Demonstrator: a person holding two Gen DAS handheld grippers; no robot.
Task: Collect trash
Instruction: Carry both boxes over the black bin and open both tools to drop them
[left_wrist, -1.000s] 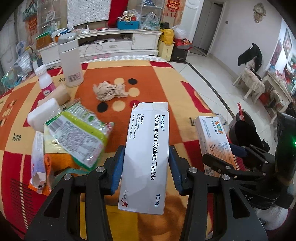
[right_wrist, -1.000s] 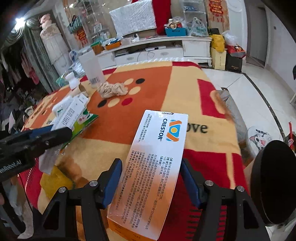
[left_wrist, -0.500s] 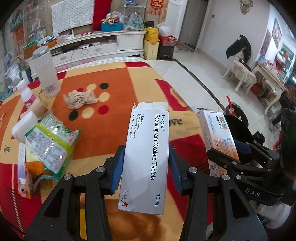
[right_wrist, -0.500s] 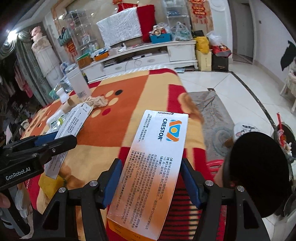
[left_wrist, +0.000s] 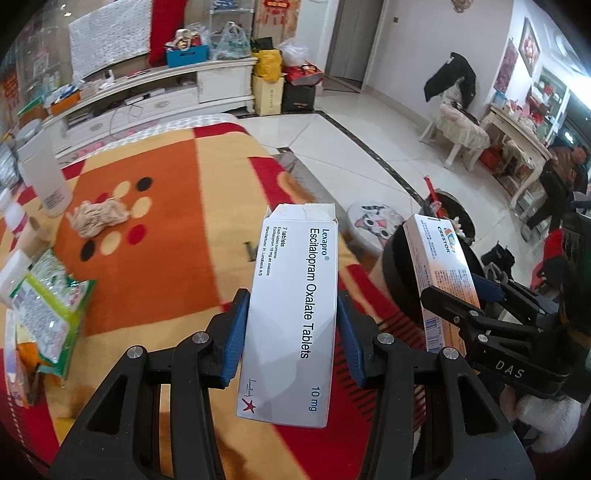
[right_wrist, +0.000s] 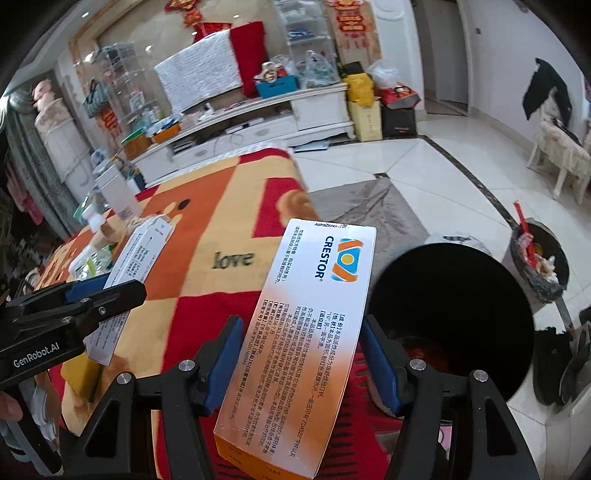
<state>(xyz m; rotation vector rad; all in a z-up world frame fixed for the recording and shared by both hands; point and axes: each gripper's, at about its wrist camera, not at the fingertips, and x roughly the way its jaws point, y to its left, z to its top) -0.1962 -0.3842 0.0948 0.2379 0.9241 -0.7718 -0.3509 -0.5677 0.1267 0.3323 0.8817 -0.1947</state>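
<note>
My left gripper (left_wrist: 293, 332) is shut on a white Lexapro tablet box (left_wrist: 295, 258), held lengthwise over the right edge of the orange and red table blanket (left_wrist: 177, 206). My right gripper (right_wrist: 301, 360) is shut on a white and orange Crestor box (right_wrist: 317, 295), just left of the mouth of a black bin (right_wrist: 461, 280). In the left wrist view the Crestor box (left_wrist: 439, 266) hangs in front of that bin (left_wrist: 399, 266). A crumpled tissue (left_wrist: 99, 218) and a green wrapper (left_wrist: 48, 314) lie on the blanket.
A white bottle (left_wrist: 44, 177) stands at the blanket's far left. A second bin (right_wrist: 539, 266) holding rubbish sits on the tiled floor beyond the black one. A cat-face stool (left_wrist: 373, 225) is beside the table. A white cabinet (right_wrist: 280, 114) lines the back wall.
Both grippers have carried their boxes rightward across the blanket to its right edge. The black bin now fills much more of the right wrist view. Both grips are unchanged.
</note>
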